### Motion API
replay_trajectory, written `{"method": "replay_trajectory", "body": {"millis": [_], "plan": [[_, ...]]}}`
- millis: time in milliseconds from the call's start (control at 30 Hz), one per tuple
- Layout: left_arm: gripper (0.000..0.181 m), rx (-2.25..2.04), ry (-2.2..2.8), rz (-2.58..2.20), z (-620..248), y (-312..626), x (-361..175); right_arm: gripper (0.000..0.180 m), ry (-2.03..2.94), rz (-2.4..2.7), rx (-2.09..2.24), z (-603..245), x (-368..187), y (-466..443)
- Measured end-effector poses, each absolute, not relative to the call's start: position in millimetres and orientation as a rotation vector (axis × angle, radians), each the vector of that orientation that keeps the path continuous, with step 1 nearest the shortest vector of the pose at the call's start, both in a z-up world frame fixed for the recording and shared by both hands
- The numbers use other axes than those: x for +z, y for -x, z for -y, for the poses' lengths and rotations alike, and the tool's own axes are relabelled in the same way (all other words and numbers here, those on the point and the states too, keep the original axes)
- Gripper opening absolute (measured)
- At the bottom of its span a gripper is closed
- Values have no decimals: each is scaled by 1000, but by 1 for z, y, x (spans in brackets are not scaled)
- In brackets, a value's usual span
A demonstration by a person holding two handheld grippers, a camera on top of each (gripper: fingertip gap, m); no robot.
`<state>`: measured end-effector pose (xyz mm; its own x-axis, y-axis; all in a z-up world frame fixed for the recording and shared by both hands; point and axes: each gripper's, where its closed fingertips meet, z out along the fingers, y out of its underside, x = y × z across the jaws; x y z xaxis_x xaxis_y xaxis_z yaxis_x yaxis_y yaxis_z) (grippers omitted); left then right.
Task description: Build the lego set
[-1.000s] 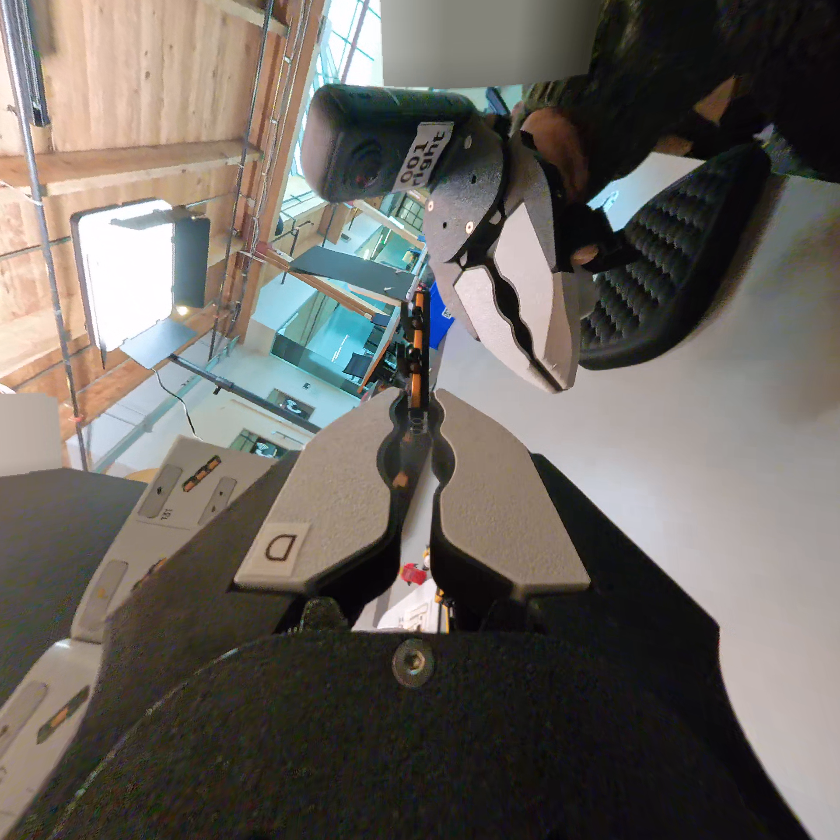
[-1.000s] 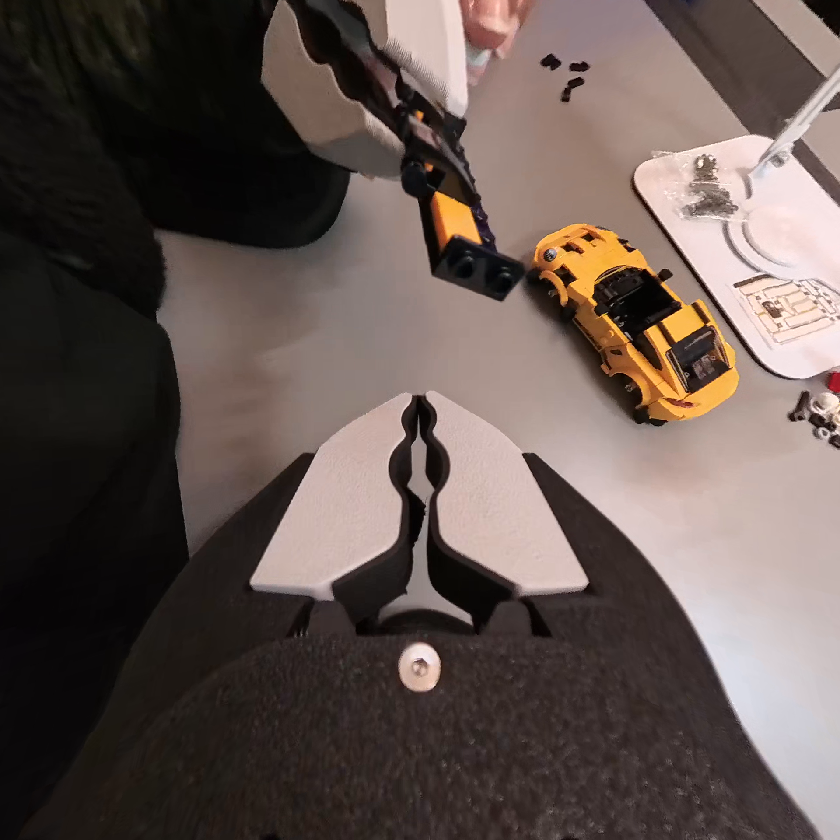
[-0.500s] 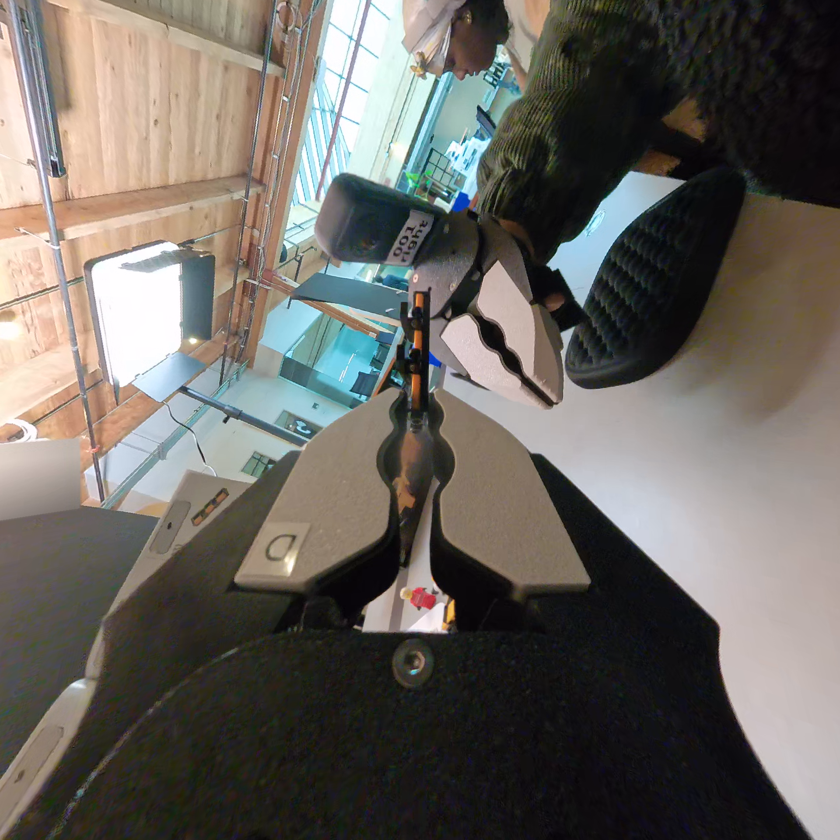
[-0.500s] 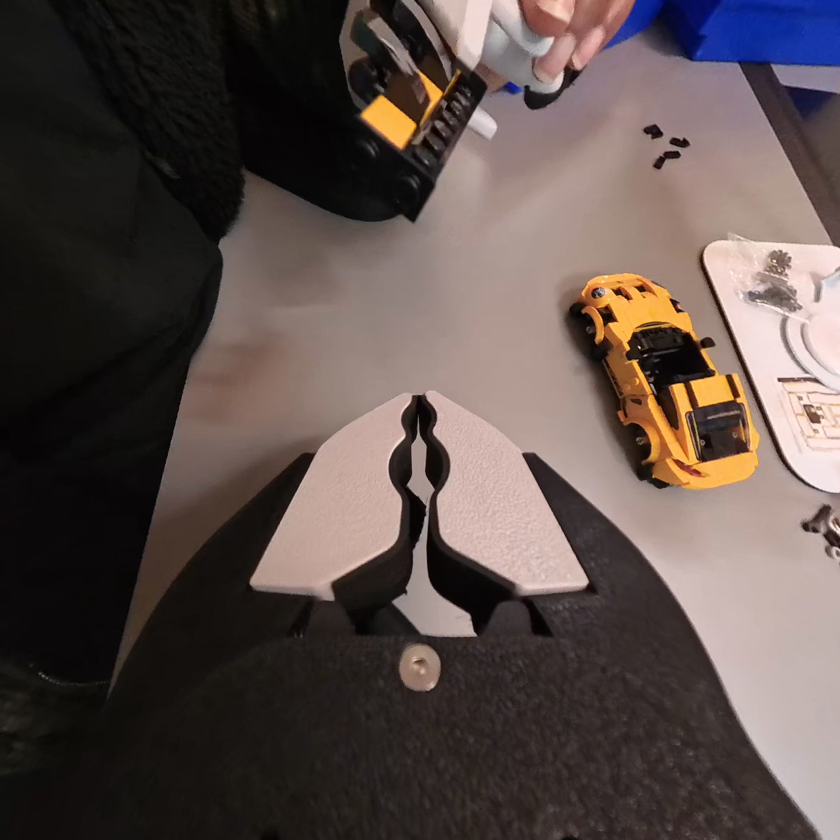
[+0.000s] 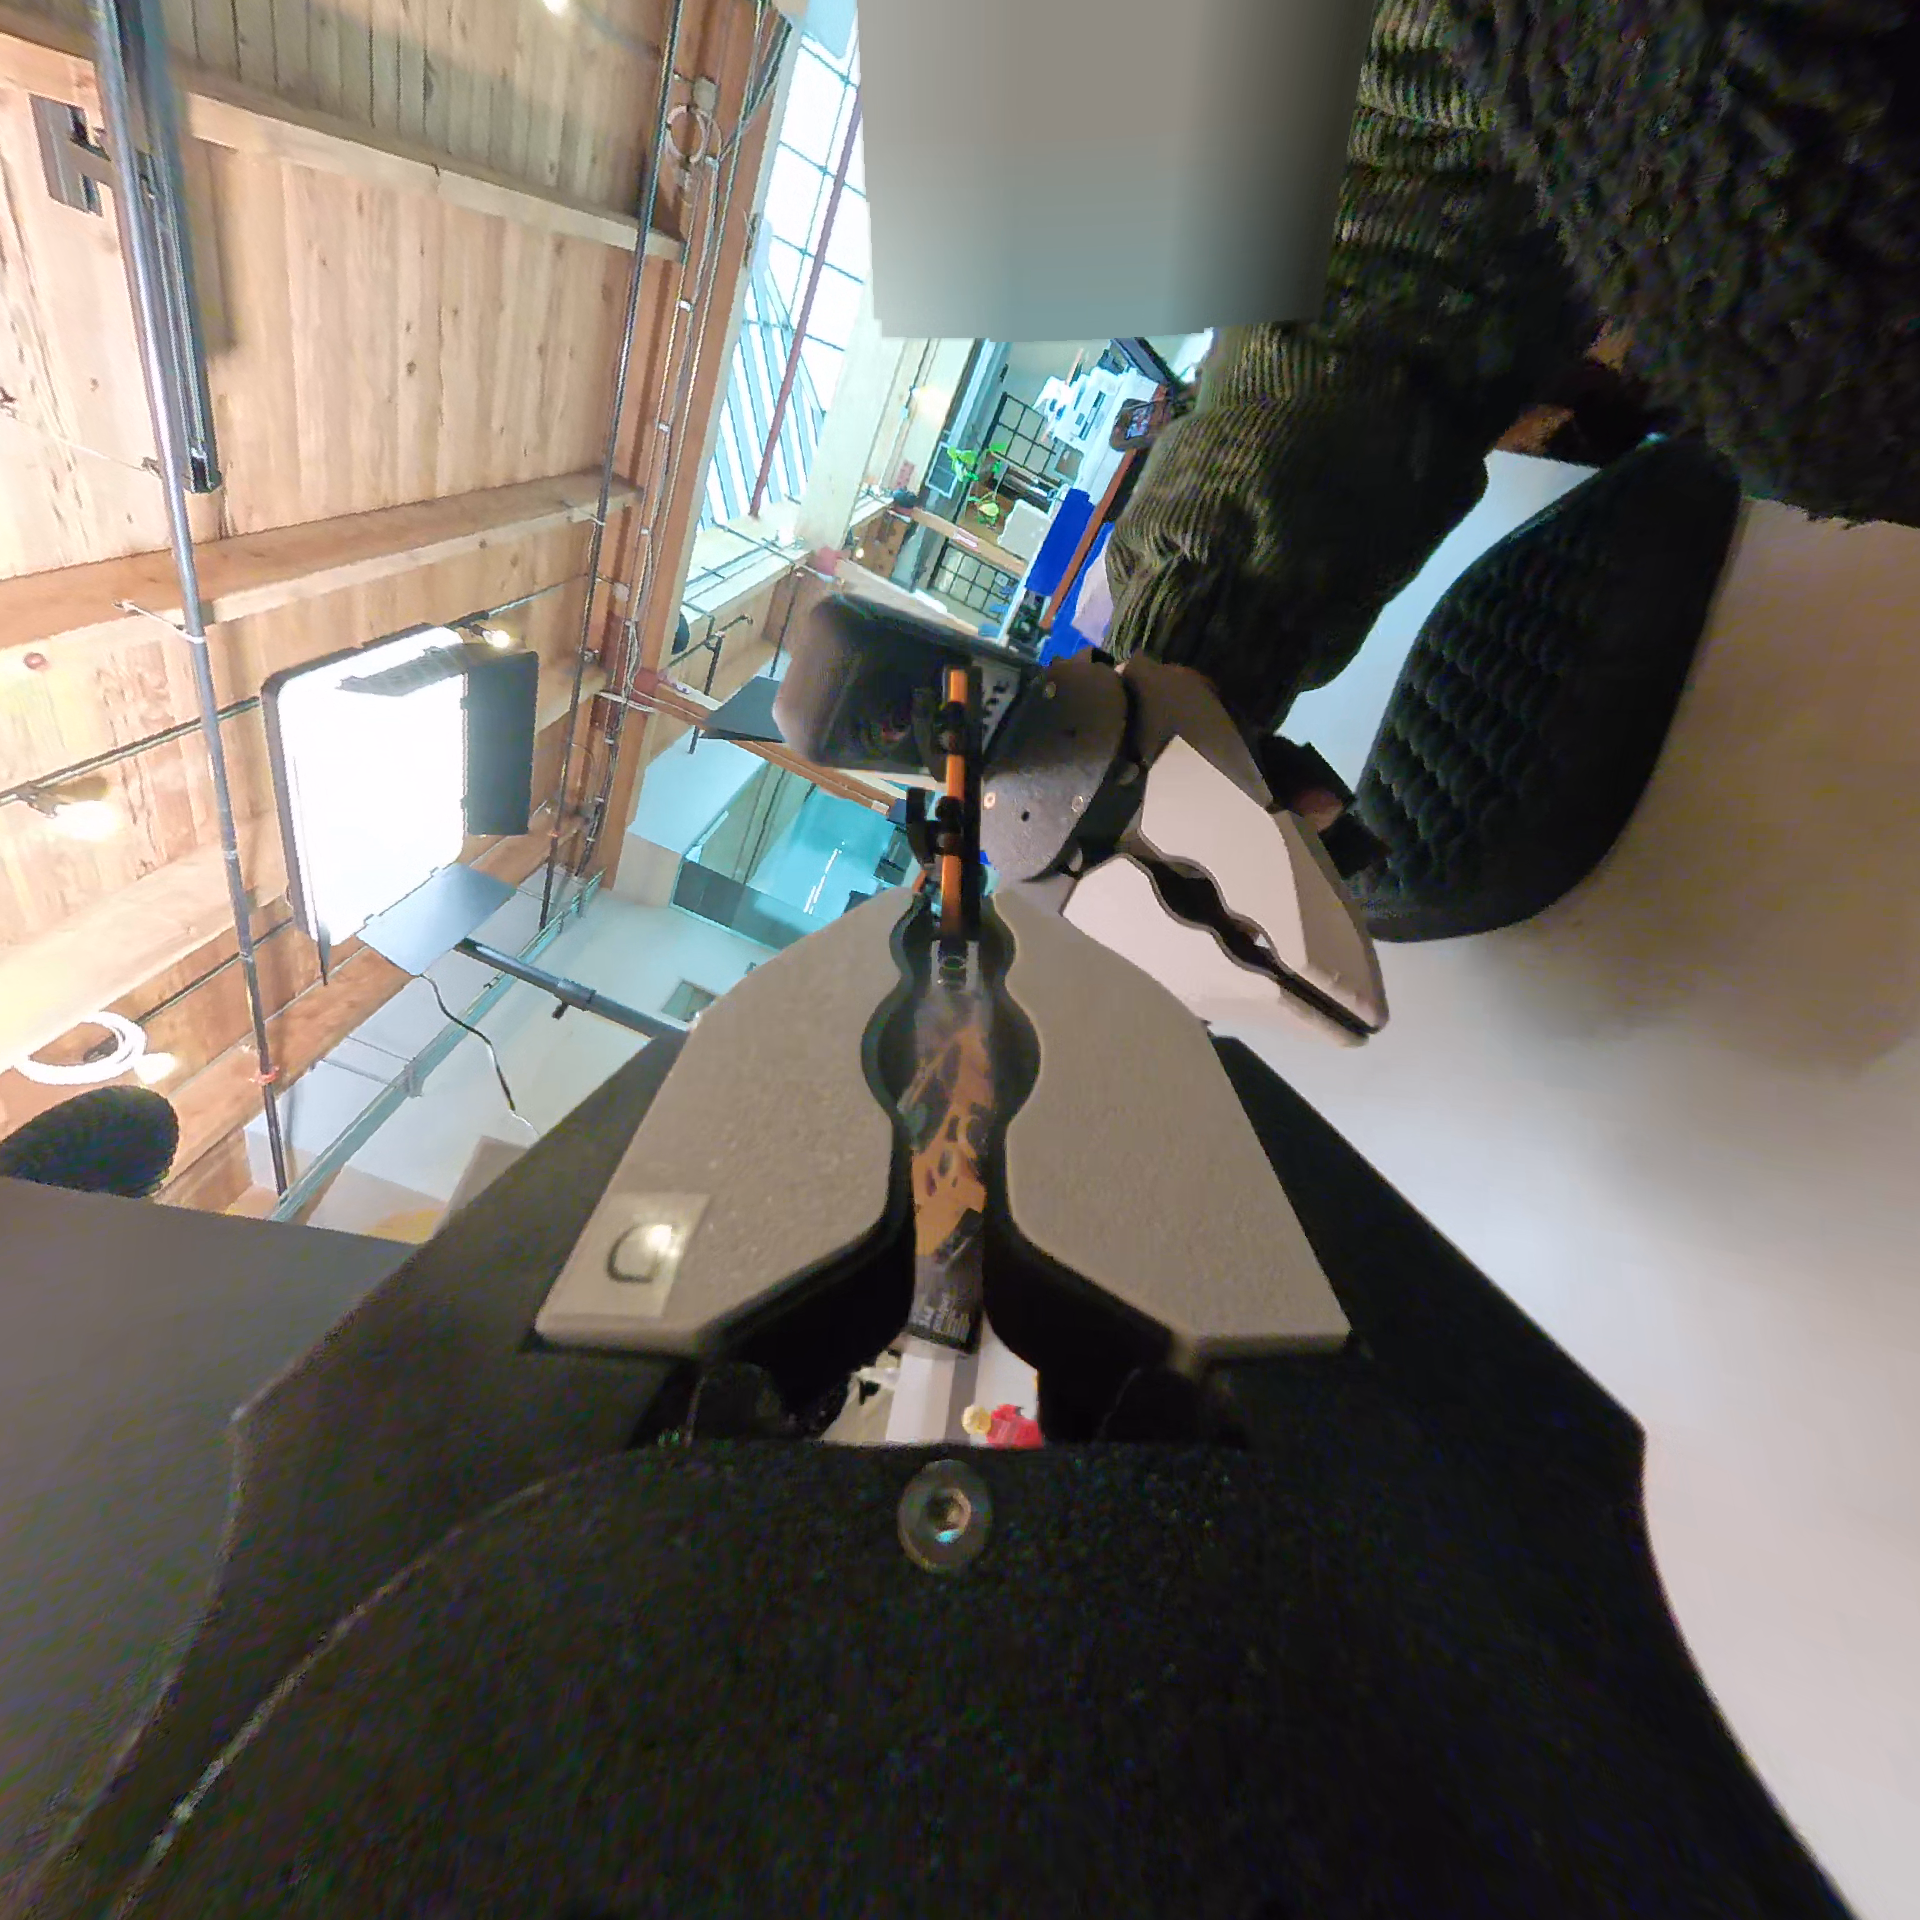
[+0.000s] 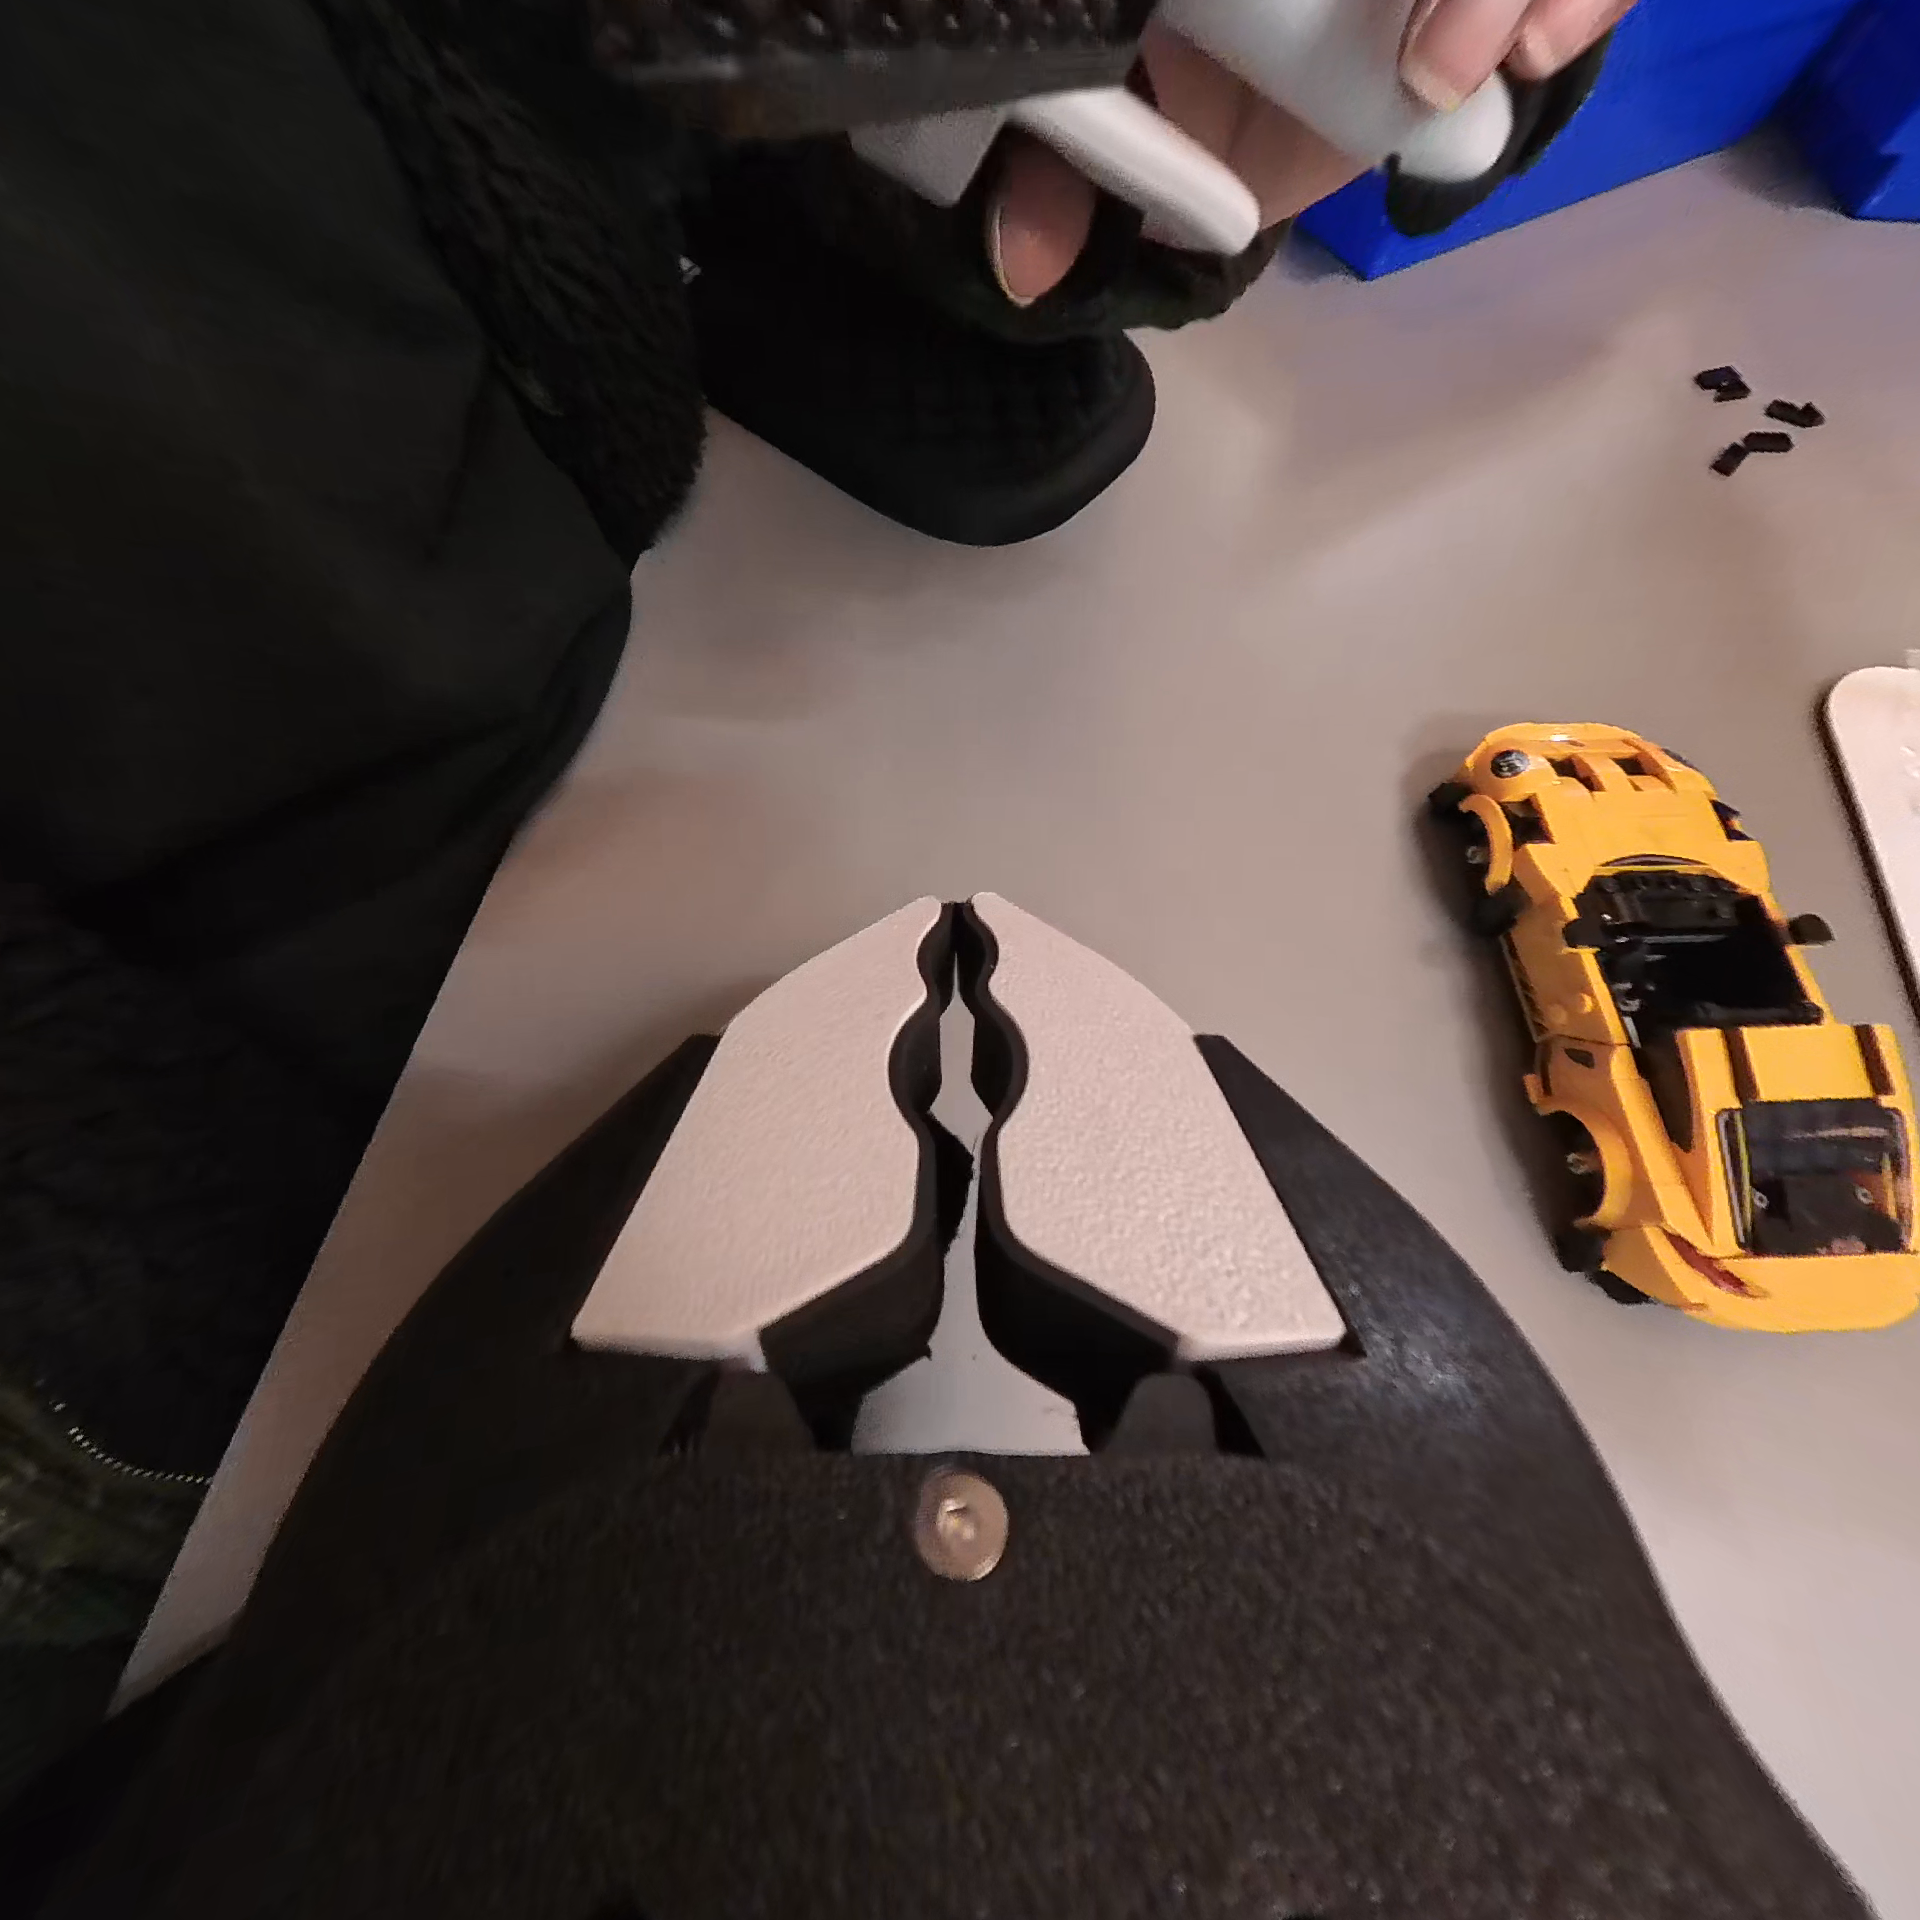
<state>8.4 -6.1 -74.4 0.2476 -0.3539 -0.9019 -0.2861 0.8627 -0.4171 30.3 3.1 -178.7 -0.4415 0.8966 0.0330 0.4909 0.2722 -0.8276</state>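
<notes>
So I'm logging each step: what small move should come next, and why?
Probably bring the left gripper down toward the yellow car. It is shut on a black and orange lego piece held in the air, while the car sits roofless on the table and the right gripper is shut and empty.

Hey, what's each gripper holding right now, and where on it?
The left gripper is shut on a black-and-orange lego piece, clamped flat between its pads with one end sticking out past the tips. The right gripper is shut on nothing.
</notes>
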Motion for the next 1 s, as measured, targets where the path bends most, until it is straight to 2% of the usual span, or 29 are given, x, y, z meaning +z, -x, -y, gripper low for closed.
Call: {"method": "replay_trajectory", "body": {"millis": [600,1000], "plan": [[8,-65,544,-1405,2,-17,-70,0,1299,2090,984,-13,-187,-29],[8,-3,647,-1360,-23,-10,-76,0,1470,1795,808,-53,-184,-21]]}}
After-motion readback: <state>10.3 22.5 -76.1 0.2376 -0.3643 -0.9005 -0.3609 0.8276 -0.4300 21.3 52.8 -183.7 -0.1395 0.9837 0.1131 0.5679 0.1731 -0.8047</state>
